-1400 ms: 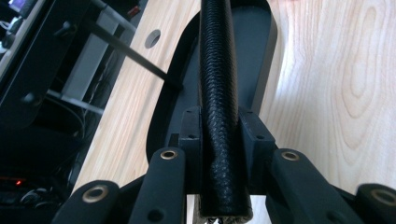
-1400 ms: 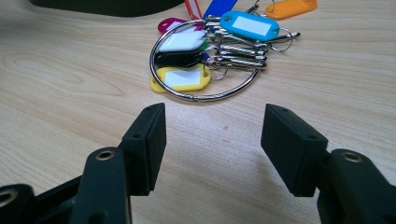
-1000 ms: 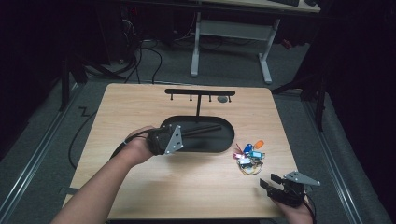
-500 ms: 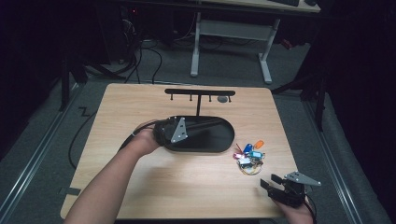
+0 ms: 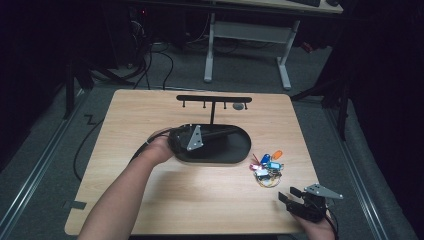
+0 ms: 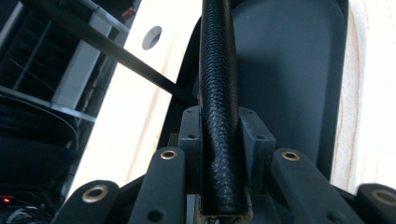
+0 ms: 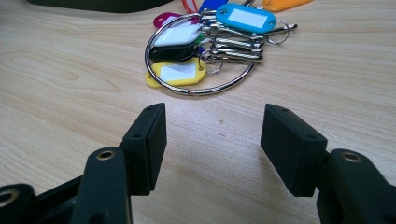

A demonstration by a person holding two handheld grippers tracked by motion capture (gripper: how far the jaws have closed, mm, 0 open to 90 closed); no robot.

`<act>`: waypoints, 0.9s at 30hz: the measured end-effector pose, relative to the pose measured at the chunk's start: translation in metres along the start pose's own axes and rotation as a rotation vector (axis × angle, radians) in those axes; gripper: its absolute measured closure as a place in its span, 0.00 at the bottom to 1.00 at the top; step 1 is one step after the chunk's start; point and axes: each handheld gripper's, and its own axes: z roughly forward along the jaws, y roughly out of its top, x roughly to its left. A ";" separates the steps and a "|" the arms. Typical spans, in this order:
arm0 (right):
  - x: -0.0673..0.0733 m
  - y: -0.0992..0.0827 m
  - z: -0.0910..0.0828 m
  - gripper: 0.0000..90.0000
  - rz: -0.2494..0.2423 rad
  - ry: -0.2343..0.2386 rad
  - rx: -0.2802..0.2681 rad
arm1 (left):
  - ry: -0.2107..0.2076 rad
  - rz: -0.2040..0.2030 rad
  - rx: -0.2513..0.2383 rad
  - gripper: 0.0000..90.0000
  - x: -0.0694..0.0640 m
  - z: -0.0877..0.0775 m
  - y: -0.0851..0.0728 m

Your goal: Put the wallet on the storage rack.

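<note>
High view: my left gripper (image 5: 192,137) lies over the near-left end of the black oval tray (image 5: 239,150), jaws clamped on a black braided rod (image 5: 220,133) that runs along the tray toward the stand post (image 5: 213,111). My right gripper (image 5: 292,196) rests low on the tabletop (image 5: 150,195), with the key bunch (image 5: 266,167) just ahead of its jaws.

Left gripper view: the jaws stand narrow, pads (image 6: 190,135) pressing both sides of the rod (image 6: 217,93). Keep the grip square and lower the rod level, so it seats without levering.

Right gripper view: the jaws stand wide apart and empty, and the key ring (image 7: 201,60) lies ahead, centred. Hold this gripper still.
</note>
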 end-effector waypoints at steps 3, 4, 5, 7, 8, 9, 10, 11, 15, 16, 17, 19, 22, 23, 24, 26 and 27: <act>0.000 0.000 0.000 0.46 0.005 -0.001 0.001 | -0.004 0.009 -0.003 0.82 0.000 0.004 -0.001; 0.000 0.000 0.000 0.46 0.006 0.000 0.002 | -0.006 0.012 -0.005 0.82 0.000 0.005 -0.002; 0.000 0.000 0.000 0.46 0.006 0.000 0.002 | -0.014 0.013 -0.005 0.82 0.001 0.006 -0.004; 0.000 -0.001 -0.001 0.46 0.002 0.000 0.001 | -0.024 0.013 0.007 0.82 0.001 0.008 -0.006; -0.001 -0.001 -0.001 0.46 -0.004 0.001 -0.001 | -0.045 0.016 0.053 0.82 0.002 0.011 -0.009; -0.001 -0.001 -0.001 0.46 -0.004 0.001 -0.001 | -0.045 0.016 0.053 0.82 0.002 0.011 -0.009; 0.000 -0.001 -0.001 0.46 -0.002 0.001 0.000 | -0.053 0.041 0.107 0.82 0.000 0.015 -0.012; 0.000 -0.001 -0.001 0.46 -0.002 0.001 0.000 | -0.053 0.041 0.107 0.81 0.000 0.015 -0.012; 0.000 -0.001 0.000 0.46 0.001 0.002 0.004 | -0.055 0.049 0.124 0.81 -0.001 0.016 -0.013; 0.000 -0.001 0.000 0.46 0.000 0.001 0.005 | -0.054 0.045 0.123 0.81 0.000 0.016 -0.013; 0.000 -0.001 0.000 0.46 0.000 0.000 0.006 | -0.056 0.040 0.124 0.81 0.000 0.016 -0.013; 0.001 -0.001 0.001 0.46 0.001 0.003 0.010 | -0.044 0.056 0.130 0.81 -0.001 0.017 -0.013; 0.000 -0.001 0.001 0.46 -0.003 0.001 0.009 | 0.004 0.057 0.148 0.81 0.002 0.018 -0.013; 0.000 -0.002 0.001 0.46 0.000 0.001 0.008 | 0.008 0.054 0.165 0.81 0.003 0.019 -0.013; -0.001 -0.002 0.001 0.46 0.006 0.000 0.012 | 0.015 0.083 0.181 0.81 0.002 0.020 -0.012; -0.001 -0.002 0.001 0.46 0.005 0.001 0.011 | 0.012 0.116 0.199 0.81 0.001 0.022 -0.011; -0.001 -0.002 0.001 0.46 0.006 0.001 0.010 | -0.002 0.105 0.203 0.81 0.001 0.022 -0.011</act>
